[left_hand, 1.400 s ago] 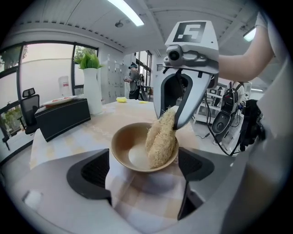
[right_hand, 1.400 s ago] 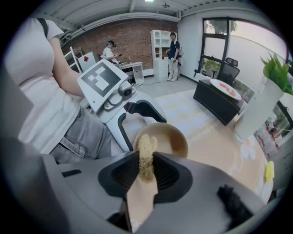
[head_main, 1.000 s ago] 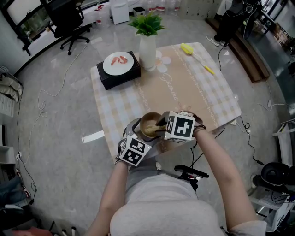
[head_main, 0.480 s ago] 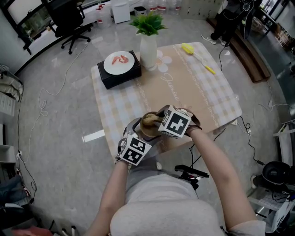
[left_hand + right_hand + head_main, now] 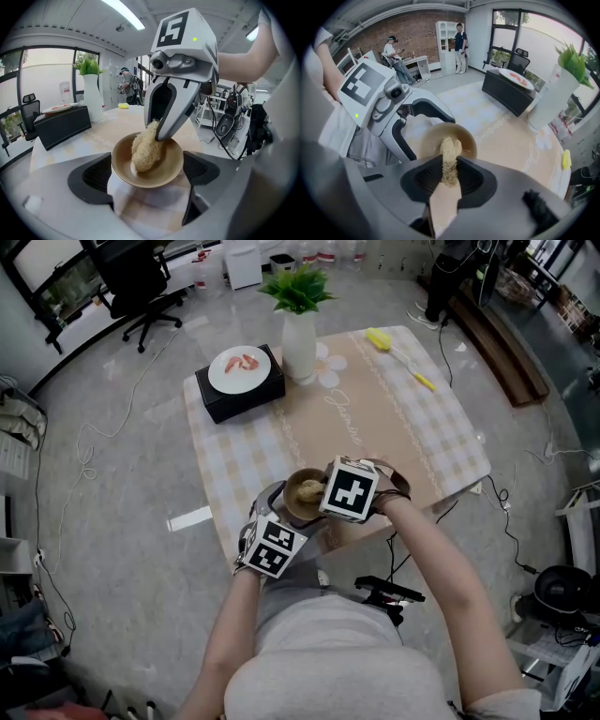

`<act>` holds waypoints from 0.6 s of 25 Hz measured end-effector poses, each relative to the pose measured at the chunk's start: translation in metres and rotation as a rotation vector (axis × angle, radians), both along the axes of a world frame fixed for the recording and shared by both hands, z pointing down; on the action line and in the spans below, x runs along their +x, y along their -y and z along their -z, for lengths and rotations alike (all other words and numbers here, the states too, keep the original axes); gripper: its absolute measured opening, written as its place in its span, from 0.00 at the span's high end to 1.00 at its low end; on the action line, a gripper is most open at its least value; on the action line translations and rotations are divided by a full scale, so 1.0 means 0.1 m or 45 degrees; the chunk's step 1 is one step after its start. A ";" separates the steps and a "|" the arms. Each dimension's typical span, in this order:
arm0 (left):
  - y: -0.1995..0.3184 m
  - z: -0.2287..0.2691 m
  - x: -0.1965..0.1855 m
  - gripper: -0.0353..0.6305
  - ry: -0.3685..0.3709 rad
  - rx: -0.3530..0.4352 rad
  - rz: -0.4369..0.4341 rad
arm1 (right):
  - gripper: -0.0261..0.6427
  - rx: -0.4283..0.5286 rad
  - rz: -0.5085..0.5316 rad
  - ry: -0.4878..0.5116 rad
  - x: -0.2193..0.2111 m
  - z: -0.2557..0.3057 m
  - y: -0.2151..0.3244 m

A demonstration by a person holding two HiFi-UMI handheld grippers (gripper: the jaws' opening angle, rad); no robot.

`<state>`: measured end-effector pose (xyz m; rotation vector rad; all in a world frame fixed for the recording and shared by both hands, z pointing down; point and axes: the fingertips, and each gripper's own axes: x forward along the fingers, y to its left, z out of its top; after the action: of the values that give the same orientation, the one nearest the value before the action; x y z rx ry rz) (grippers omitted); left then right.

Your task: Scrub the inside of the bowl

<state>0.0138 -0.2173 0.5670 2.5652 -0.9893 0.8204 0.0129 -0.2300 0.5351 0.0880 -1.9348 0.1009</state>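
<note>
A tan bowl (image 5: 296, 503) is at the table's near edge, and my left gripper (image 5: 282, 513) is shut on it, a jaw on each side of the rim. In the left gripper view the bowl (image 5: 164, 173) sits level between the dark pads. My right gripper (image 5: 317, 491) is shut on a pale fibrous scrubber (image 5: 146, 149) and comes down from above. The scrubber presses on the bowl's inner floor. In the right gripper view the scrubber (image 5: 450, 157) sticks out past the jaws into the bowl (image 5: 429, 140).
Across the checked tablecloth (image 5: 412, 442) stand a white vase with a green plant (image 5: 300, 338) and a black box carrying a white plate (image 5: 242, 376). A yellow brush (image 5: 396, 351) lies at the far right. Cables run over the floor (image 5: 112, 474) to the left.
My right gripper has swung left and inward over the bowl, carrying the scrubber from the rim side to the middle. The left gripper and the bowl stay put.
</note>
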 end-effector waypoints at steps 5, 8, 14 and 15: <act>0.00 0.00 0.00 0.21 0.000 -0.001 -0.003 | 0.82 -0.118 0.025 -0.014 0.02 -0.03 -0.20; 0.00 -0.01 0.00 0.21 0.001 -0.002 -0.007 | 0.82 -0.134 -0.031 0.020 -0.01 -0.07 -0.20; 0.00 -0.01 0.00 0.21 0.002 -0.002 -0.009 | 0.82 -0.079 -0.140 0.072 -0.05 -0.11 -0.09; 0.00 -0.01 0.00 0.21 0.002 -0.002 -0.010 | 0.82 -0.060 -0.160 0.082 -0.05 -0.11 -0.05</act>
<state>0.0134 -0.2172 0.5680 2.5691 -0.9800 0.8251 0.0076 -0.2247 0.5458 0.1769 -1.9897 0.2350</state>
